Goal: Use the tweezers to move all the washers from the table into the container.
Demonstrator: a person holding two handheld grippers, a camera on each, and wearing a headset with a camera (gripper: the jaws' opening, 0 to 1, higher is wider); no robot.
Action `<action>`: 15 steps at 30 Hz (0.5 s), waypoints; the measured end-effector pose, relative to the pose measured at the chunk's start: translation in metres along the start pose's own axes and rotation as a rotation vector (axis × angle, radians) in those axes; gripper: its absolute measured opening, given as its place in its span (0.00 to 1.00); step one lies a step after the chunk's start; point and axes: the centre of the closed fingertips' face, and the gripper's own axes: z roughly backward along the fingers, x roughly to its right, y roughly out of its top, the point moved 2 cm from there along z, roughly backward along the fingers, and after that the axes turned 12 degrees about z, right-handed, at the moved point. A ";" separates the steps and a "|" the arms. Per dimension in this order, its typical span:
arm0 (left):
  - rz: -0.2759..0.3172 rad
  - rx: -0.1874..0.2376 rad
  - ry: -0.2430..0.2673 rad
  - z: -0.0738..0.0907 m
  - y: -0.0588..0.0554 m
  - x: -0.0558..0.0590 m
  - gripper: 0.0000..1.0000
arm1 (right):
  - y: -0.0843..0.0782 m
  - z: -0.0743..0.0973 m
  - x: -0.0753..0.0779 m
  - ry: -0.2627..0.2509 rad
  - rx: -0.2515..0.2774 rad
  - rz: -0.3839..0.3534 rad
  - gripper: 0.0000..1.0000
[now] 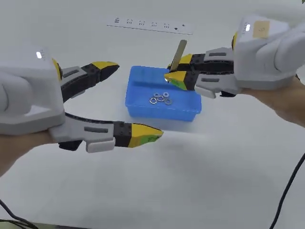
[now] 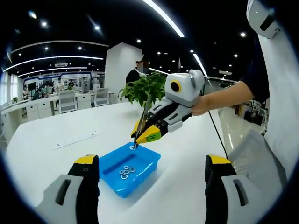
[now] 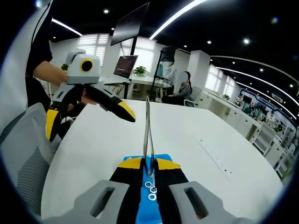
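1. Desk (image 1: 190, 181): white and broad, it carried every item listed below.
2. Left tool (image 1: 137, 99): black jaws with yellow tips, spread wide and holding nothing. It hovered over the desk on the near left side of the container, apart from it. In the left gripper view the container sat between its two jaws, further ahead.
3. Right tool (image 1: 175, 70): same make, its jaws pressed together on the tweezers. It was held above the far right part of the container.
4. Container (image 1: 162, 110): a shallow blue rectangular tray resting flat on the desk, near the middle of the head view.
5. Power strip (image 1: 150, 25): long and white, it lay flat near the far edge of the desk, well apart from the container.
6. Tweezers (image 1: 179, 52): slim metal, pinched partway along their length by the right tool. The upper end stood up and away from the jaws, and the tips pointed down at the container's far edge. Whether the tips held anything could not be told.
7. Washers (image 1: 161, 98): a small cluster of metal rings lying on the floor of the container, close together near its centre.
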 end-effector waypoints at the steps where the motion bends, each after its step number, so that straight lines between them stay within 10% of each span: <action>1: 0.004 0.000 0.003 0.000 -0.001 -0.001 1.00 | -0.004 -0.004 0.000 0.004 -0.004 0.001 0.10; 15: 0.027 -0.025 0.054 0.005 -0.005 -0.023 1.00 | -0.057 -0.043 -0.008 0.076 -0.104 -0.019 0.10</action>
